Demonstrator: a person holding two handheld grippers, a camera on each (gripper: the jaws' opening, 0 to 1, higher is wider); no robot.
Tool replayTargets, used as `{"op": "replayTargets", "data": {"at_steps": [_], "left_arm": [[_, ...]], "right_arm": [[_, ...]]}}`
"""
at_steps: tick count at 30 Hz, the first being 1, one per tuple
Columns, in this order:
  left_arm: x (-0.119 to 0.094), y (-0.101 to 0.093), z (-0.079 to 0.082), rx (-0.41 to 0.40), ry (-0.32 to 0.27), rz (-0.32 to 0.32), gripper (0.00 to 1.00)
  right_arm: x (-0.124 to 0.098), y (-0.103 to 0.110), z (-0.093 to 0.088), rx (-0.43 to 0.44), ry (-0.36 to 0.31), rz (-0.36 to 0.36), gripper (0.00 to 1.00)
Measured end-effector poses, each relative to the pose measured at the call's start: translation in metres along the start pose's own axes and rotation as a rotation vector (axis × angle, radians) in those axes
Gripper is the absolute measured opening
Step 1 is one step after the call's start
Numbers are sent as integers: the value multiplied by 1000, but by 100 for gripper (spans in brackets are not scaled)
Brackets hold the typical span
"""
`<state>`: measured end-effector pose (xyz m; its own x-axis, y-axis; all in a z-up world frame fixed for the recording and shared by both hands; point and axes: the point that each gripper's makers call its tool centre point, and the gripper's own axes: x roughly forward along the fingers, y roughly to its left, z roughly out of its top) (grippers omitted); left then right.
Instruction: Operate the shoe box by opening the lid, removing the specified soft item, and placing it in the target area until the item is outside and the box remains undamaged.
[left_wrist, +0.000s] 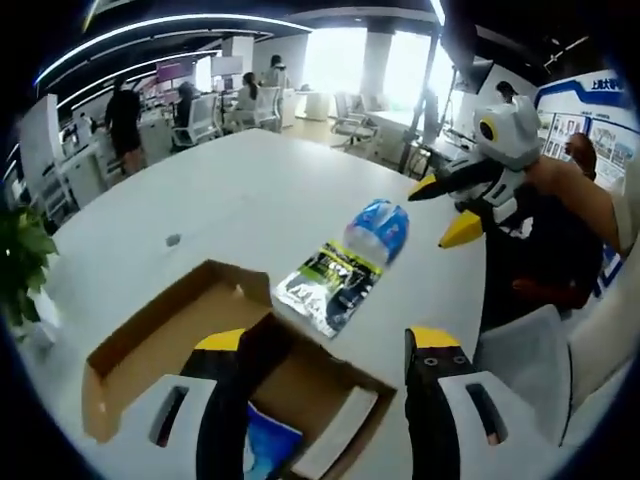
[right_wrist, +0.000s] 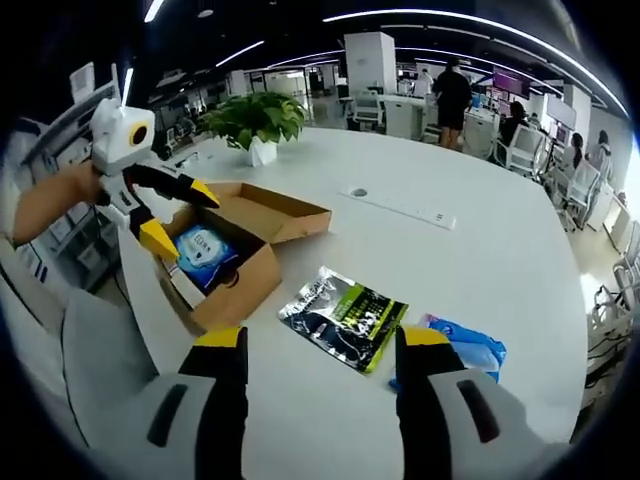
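An open cardboard shoe box (left_wrist: 150, 335) (right_wrist: 245, 275) lies on the white table (left_wrist: 240, 190) (right_wrist: 470, 250), its lid folded back flat. A blue soft packet (left_wrist: 268, 445) (right_wrist: 205, 250) rests inside it. My left gripper (left_wrist: 328, 345) (right_wrist: 182, 215) hovers open over the box's open end, nothing between its jaws. A black, silver and green packet (left_wrist: 330, 280) (right_wrist: 345, 318) and a blue packet (left_wrist: 378, 232) (right_wrist: 460, 350) lie on the table outside the box. My right gripper (right_wrist: 322, 345) (left_wrist: 440, 212) is open and empty, raised above the table beyond those packets.
A potted plant (right_wrist: 255, 118) (left_wrist: 20, 260) stands beyond the box at the table's edge. A grey chair back (left_wrist: 530, 360) (right_wrist: 90, 340) is at the table's near side. A small socket plate (right_wrist: 358, 192) is set into the tabletop. People and desks fill the office behind.
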<state>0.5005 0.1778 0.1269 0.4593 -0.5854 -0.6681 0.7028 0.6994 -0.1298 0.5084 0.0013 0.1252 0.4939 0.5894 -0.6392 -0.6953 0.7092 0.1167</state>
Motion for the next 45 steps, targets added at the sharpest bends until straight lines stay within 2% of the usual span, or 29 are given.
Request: {"op": "replayTargets", "data": {"at_steps": [13, 20, 25, 33, 36, 45], "left_arm": [[-48, 31, -39, -78, -11, 99, 65], [-75, 47, -71, -137, -5, 160, 66], [-91, 55, -89, -147, -5, 194, 71], [-114, 69, -120, -170, -6, 259, 73], [-121, 73, -132, -213, -13, 277, 73], [-131, 85, -165, -272, 1, 337, 66]], "right_arm": [[22, 37, 5, 15, -1, 72, 59], [35, 57, 6, 16, 6, 121, 60], [43, 65, 6, 22, 6, 143, 60], [58, 82, 3, 21, 19, 192, 58], [63, 88, 1, 23, 22, 209, 57], [77, 112, -2, -1, 19, 251, 57]]}}
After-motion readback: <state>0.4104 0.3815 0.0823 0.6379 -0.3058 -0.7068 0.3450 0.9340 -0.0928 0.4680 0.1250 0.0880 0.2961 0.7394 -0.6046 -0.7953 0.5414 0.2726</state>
